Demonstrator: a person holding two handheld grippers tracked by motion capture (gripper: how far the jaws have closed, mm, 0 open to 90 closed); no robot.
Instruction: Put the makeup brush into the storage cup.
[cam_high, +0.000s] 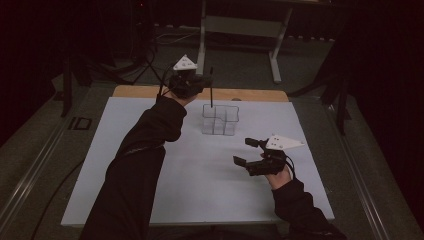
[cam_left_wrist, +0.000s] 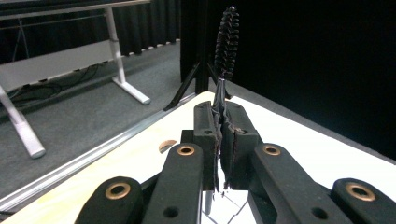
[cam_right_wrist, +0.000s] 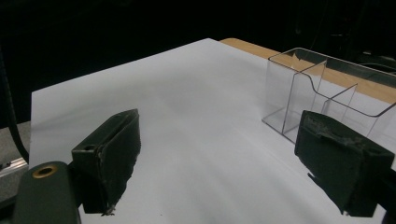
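The left tongs (cam_high: 199, 83), clamped on a thin brush (cam_high: 211, 87), hover over the clear organizer (cam_high: 220, 119), needing a straight descent into a compartment; the right tongs (cam_high: 248, 151) gape idle.

White sheet (cam_high: 200, 180) on wood tabletop (cam_high: 140, 91), grey carpet (cam_high: 240, 65), metal frame legs (cam_high: 276, 60) (bkgd)

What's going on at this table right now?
A person works with a claw in each hand. The left claw is shut on a thin black bottle brush, holding it upright just above the back of a clear plastic organizer with several compartments. The right claw is open and holds nothing, sitting low over the white sheet, nearer the person than the organizer.
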